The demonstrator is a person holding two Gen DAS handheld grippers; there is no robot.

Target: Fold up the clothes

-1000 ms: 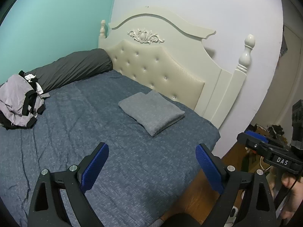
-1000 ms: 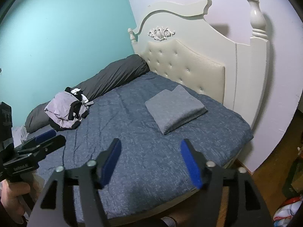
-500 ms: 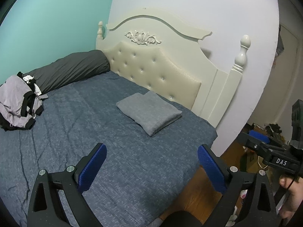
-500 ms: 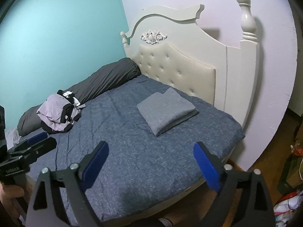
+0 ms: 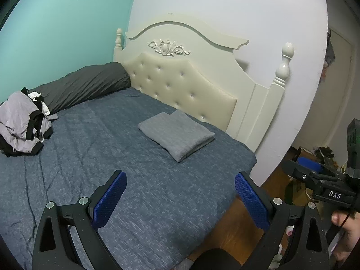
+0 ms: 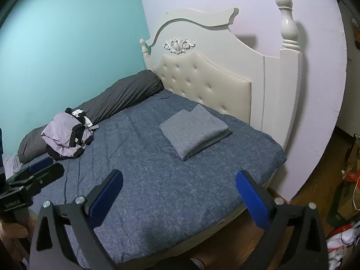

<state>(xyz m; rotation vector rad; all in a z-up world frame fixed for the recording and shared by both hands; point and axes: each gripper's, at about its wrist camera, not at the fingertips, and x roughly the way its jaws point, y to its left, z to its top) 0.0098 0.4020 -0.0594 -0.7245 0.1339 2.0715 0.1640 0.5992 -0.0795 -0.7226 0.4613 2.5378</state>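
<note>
We read only two markings. In the left wrist view, the white letters "DAS" stand on a small label on the side of the black two-finger right gripper (image 5: 315,175), which shows at the right edge, beyond the corner of the blue-covered bed (image 5: 157,191). In the right wrist view, a white label stands on the black two-finger left gripper (image 6: 42,168), left of that bed; its print is too blurred for us to read.
</note>
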